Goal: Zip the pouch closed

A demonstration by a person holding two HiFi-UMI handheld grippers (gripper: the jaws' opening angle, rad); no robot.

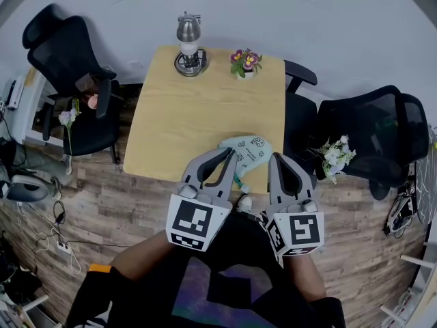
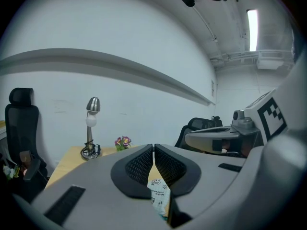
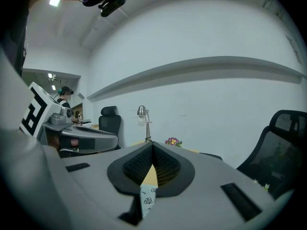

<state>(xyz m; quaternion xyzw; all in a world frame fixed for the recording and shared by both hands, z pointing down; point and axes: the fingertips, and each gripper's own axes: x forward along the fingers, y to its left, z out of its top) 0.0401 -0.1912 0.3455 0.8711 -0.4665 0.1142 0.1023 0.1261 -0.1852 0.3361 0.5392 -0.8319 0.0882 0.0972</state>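
The pouch [image 1: 250,149], pale green w/ small prints, lies at the near edge of the desk [image 1: 191,108], toward its right near corner. L hand-held gripper [image 1: 229,154] is at its left end and R hand-held gripper [image 1: 273,158] at its right end. Both have jaws pressed together, gripping nothing. Lamp [image 1: 189,46] & flowers [image 1: 245,62] stand at the far edge.

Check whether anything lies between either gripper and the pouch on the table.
Nothing visible does. The left gripper and right gripper, both with jaws together, sit right at the pouch by the near edge of the table. The lamp and flower pot stand at the far edge, well clear.
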